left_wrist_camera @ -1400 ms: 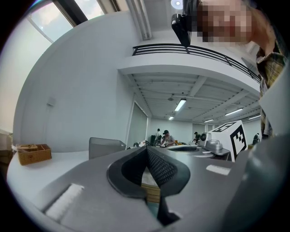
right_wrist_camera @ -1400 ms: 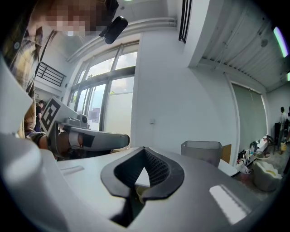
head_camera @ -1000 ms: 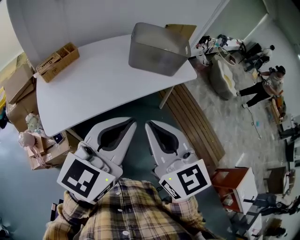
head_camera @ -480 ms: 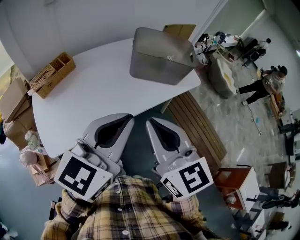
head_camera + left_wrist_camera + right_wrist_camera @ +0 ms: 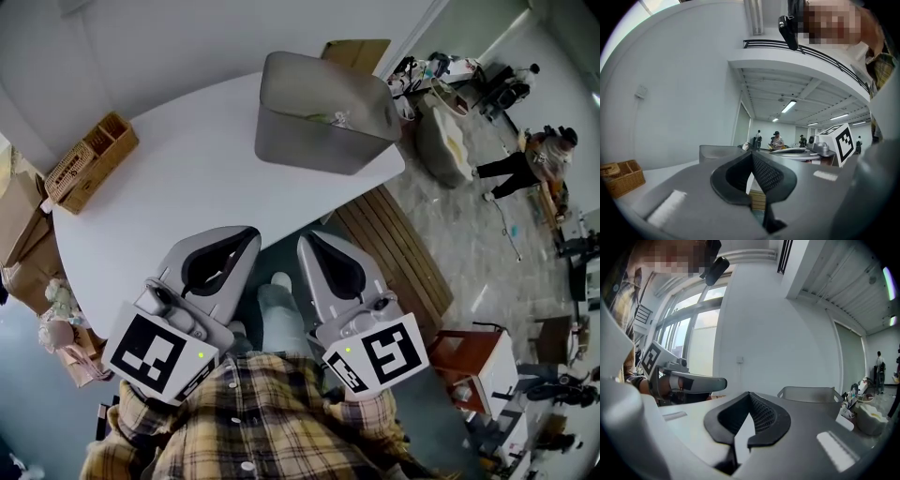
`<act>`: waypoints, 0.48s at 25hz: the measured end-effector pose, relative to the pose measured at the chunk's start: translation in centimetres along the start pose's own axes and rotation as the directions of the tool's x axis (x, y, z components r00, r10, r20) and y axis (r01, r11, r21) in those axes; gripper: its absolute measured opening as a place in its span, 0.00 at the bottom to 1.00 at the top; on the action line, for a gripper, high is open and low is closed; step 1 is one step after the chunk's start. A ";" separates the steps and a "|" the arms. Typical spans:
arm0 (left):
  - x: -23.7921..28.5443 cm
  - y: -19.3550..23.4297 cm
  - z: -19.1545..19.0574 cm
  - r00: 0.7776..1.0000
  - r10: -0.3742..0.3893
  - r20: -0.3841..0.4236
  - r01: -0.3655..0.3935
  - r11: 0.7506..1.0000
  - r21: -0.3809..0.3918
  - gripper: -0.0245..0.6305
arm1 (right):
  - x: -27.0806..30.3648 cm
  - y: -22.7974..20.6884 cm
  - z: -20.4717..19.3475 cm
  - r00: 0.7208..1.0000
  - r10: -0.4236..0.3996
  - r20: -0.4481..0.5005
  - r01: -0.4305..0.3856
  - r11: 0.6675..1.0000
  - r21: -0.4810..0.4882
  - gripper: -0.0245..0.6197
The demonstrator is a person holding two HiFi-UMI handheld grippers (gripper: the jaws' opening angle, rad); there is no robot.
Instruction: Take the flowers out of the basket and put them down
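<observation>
A grey plastic basket [image 5: 319,141] stands at the far right end of the white table [image 5: 178,197]. Inside its rim only a scrap of green and white [image 5: 328,117] shows, and the rest of the contents is hidden. My left gripper [image 5: 251,232] and right gripper [image 5: 305,240] hang side by side at the table's near edge, well short of the basket. Both are shut, with nothing between the jaws. The basket appears ahead in the left gripper view [image 5: 717,152] and in the right gripper view [image 5: 811,394]. The jaw tips meet on the left gripper [image 5: 751,154] and on the right gripper [image 5: 749,394].
A wicker box [image 5: 89,164] sits at the table's left end. Cardboard boxes [image 5: 23,234] are stacked on the floor to the left. A slatted wooden bench [image 5: 394,244] lies under the table's right side, and a red stool [image 5: 469,366] stands further right. People stand far off to the right.
The table and basket have come closer and sit larger in the head view. Both grippers stay shut and side by side. A trouser leg and shoe now show between them.
</observation>
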State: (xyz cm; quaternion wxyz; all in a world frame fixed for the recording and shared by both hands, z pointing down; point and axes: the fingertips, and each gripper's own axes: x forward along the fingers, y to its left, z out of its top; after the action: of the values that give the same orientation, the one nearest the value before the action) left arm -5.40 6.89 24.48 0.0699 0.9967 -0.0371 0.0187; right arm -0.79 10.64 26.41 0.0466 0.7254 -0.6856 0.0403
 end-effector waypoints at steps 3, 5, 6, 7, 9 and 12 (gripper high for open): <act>1.5 1.5 0.1 1.000 0.012 0.003 -0.012 1.000 0.001 0.06 | 1.7 -1.2 -0.1 1.000 0.015 -0.004 -0.015 1.000 -0.004 0.05; 2.7 2.3 0.2 1.000 0.025 0.005 -0.025 1.000 0.001 0.06 | 2.7 -2.2 -0.2 1.000 0.029 -0.009 -0.029 1.000 -0.004 0.05; 3.3 2.7 0.4 1.000 0.031 0.006 -0.031 1.000 0.001 0.06 | 3.2 -2.8 -0.2 0.999 0.035 -0.010 -0.035 0.999 0.000 0.05; 4.0 3.2 0.5 0.999 0.037 0.007 -0.037 0.999 0.002 0.06 | 3.7 -3.5 -0.2 0.999 0.041 -0.009 -0.041 0.999 0.001 0.05; 5.4 4.2 0.8 0.999 0.053 0.010 -0.053 0.999 0.002 0.06 | 5.0 -5.0 0.1 0.999 0.052 -0.007 -0.052 0.999 -0.001 0.05; 7.7 5.6 1.2 0.996 0.083 0.009 -0.083 0.997 -0.001 0.06 | 6.8 -7.5 0.7 0.997 0.074 -0.004 -0.074 0.997 -0.002 0.05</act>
State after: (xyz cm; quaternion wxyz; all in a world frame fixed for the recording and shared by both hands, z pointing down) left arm 1.90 0.65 24.36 0.0690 0.9944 -0.0789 0.0171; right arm 7.08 4.23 26.49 0.0472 0.6993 -0.7120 0.0426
